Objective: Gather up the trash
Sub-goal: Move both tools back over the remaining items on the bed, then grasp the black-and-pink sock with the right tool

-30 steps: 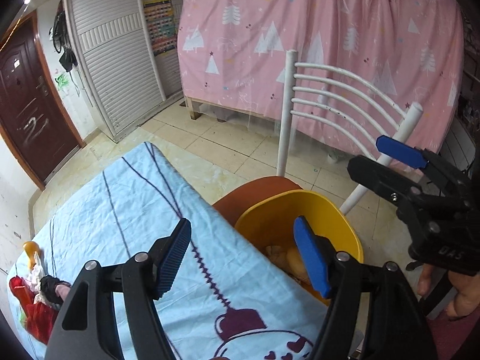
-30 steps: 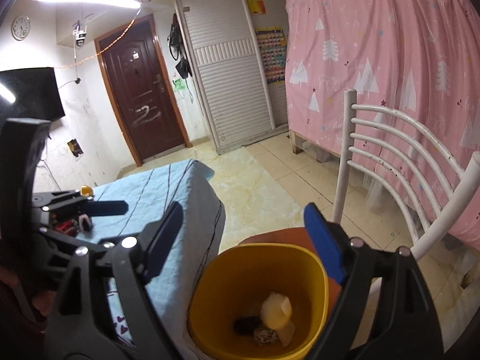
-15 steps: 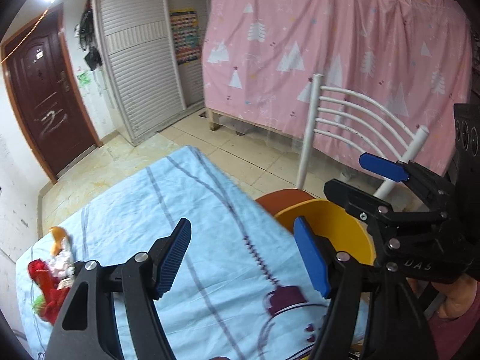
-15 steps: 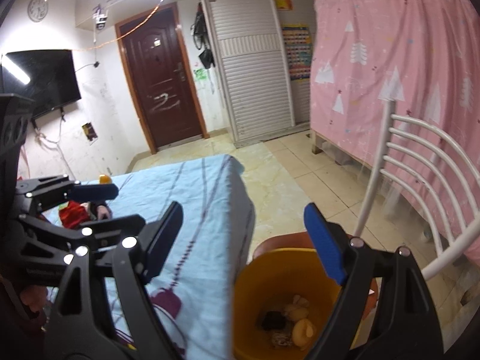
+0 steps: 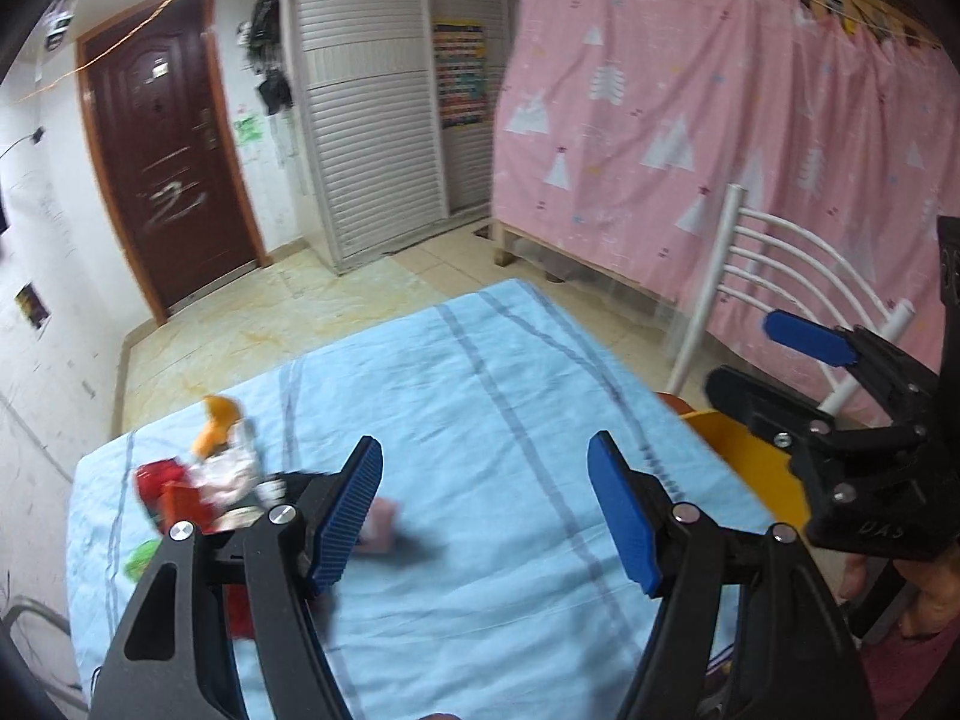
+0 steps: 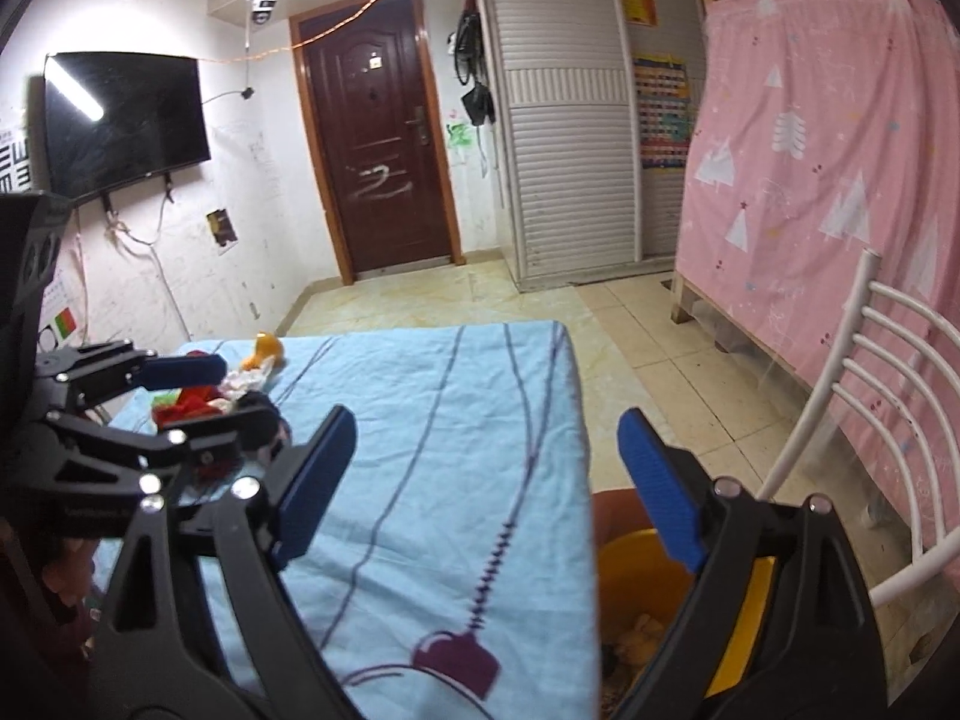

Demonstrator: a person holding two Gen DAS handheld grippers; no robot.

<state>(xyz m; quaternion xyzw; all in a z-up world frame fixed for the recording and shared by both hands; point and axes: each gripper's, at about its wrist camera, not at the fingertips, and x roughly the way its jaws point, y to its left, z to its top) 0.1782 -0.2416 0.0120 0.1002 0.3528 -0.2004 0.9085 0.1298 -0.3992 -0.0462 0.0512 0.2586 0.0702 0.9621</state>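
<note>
step: reach for next trash | left gripper (image 5: 483, 516) released, empty; right gripper (image 6: 486, 480) released, empty | trash (image 5: 198, 480) heaped at table (image 5: 480, 372) far-left corner; bin (image 6: 630, 576) off right edge | I'd go left-handed, descend straight over one piece, pinch clear of the cloth.

A dark brown wooden door (image 6: 375, 138) stands between a black wall-mounted television (image 6: 123, 123) and white slatted wardrobe doors (image 6: 567, 144).

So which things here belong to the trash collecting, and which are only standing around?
Job:
trash pile
yellow bin
left gripper, open
right gripper, open

Just there:
white chair
pink curtain
brown door
TV
</note>
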